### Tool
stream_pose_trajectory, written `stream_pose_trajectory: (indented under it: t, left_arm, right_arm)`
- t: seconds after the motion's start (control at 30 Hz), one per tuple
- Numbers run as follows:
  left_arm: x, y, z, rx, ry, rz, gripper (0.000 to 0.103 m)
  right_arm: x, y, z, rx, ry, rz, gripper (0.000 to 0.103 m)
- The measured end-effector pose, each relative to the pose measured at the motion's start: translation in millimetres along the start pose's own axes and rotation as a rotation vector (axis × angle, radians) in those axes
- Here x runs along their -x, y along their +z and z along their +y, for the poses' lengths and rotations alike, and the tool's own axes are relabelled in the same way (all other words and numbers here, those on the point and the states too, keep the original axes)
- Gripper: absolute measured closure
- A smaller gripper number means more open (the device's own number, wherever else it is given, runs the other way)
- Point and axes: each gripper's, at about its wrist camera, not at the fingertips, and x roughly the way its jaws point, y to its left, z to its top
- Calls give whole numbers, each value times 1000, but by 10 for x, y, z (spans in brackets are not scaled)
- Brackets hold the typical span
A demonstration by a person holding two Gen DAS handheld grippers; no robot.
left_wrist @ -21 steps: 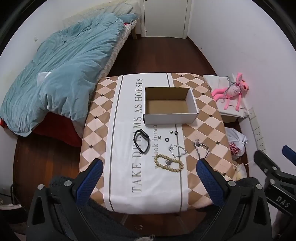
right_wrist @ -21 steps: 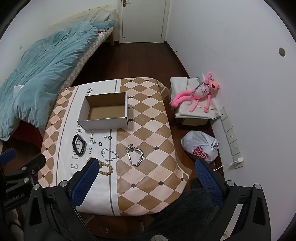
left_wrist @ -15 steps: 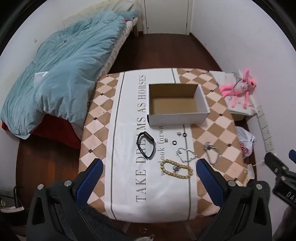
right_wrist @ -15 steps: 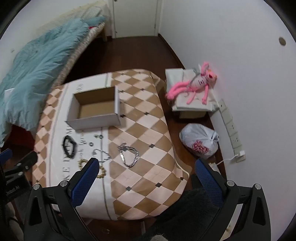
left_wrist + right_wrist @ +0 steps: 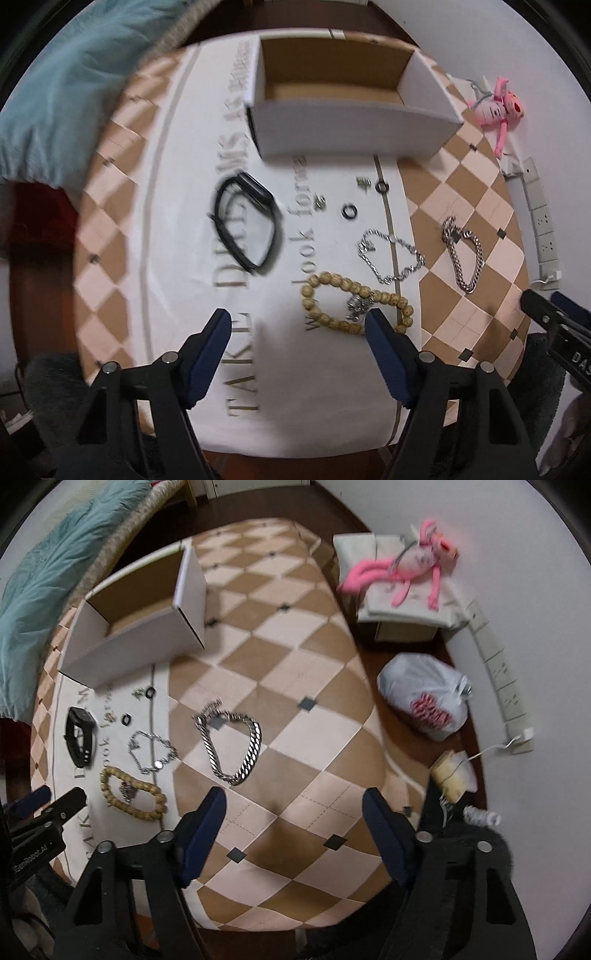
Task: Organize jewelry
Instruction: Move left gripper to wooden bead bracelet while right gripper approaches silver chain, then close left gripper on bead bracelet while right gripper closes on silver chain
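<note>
1. While both tools hang over the near edge of the cloth-covered surface [image 5: 155, 206], the left gripper [image 5: 297, 334] has its blue fingers spread wide apart and holds nothing.
2. Its right finger [image 5: 384, 350] overlaps the near end of the wooden bead bracelet [image 5: 332, 284] in the left wrist view; whether they touch cannot be told.
3. The right gripper [image 5: 293, 812] is likewise spread wide and empty, above bare checkered cloth, with the heavy silver chain bracelet [image 5: 251, 746] just beyond its left finger [image 5: 203, 823].
4. Jewelry lies loose on the cloth: a black smart band [image 5: 245, 225] to the left, a thin silver chain [image 5: 391, 256] between the bead bracelet and the heavy chain, two small black rings [image 5: 349, 211] and two tiny earring-like pieces [image 5: 319, 201] nearer the box.
5. A white cardboard box [image 5: 351, 127] stands open at the far side of the surface, its brown inside showing no jewelry.
6. Beside the surface, a pink plush toy [image 5: 406, 568] lies on a low stand, a white plastic bag [image 5: 424, 698] sits on the floor, and a teal duvet [image 5: 66, 85] covers the bed.
</note>
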Motion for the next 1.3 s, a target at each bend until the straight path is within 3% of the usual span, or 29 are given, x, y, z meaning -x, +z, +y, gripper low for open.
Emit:
stream_pose_trajectory:
  t: [0.17,0.3,0.43,0.53,0.6,0.77,0.93,1.03,1.3]
  left_arm:
    - [-235,-22,-3,12,-36,48,31]
    - [-326,-4,10,23,-50,67,45]
    - [-304,36,9,19,-61,42,48]
    - [-259,66,24,15,-70,25,58]
    - [-277,106,28,9,-82,14,77]
    - [-357,109,50,-10,-99,18,97]
    - [-297,67,145,5,-127,-4,97]
    - [-271,147,108,9,-138,-24,97]
    - [118,116,207,10,-189,-96,97]
  right_arm:
    - [-227,63,-37,-15,21,25,32]
    - [-347,133,-16,-16,27,30,34]
    - [-448,201,-14,-21,37,37,38]
    - [-495,229,2,-21,47,31,38]
    - [-520,258,41,-23,54,25,39]
    - [-591,293,101,-18,51,10,42]
    - [-680,321,248,32,-1,-16,64]
    - [-657,319,344,66,-4,-43,94]
    - [-546,236,307,25,95,-63,95]
